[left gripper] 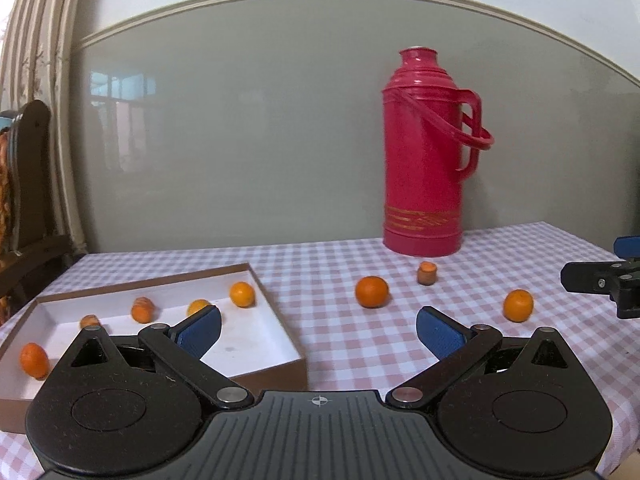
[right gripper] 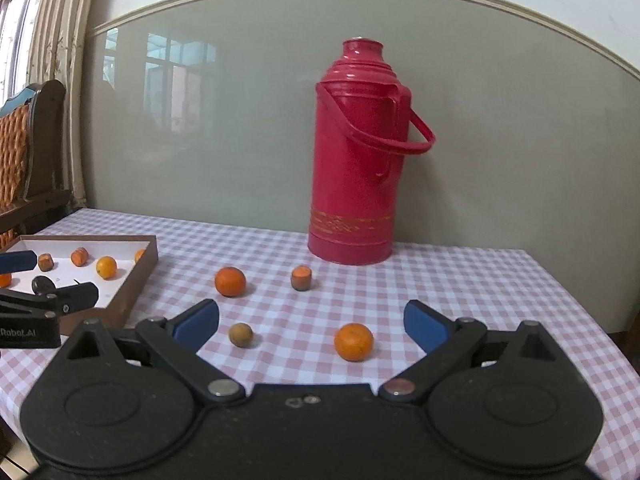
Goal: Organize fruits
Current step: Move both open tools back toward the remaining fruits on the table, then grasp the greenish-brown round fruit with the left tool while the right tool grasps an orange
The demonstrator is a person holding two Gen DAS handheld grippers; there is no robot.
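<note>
A shallow brown box with a white floor lies at the left and holds several small oranges and carrot-like pieces. My left gripper hovers open beside its right wall, holding nothing. Loose on the checked cloth are two oranges and a carrot stub. In the right wrist view my right gripper stands open and bare above the cloth. An orange and a small brown fruit lie just ahead of it. Another orange and the carrot stub lie farther back.
A tall red thermos stands by the grey wall at the back. A wooden chair and a curtain are at the left. The table's right edge drops off close by.
</note>
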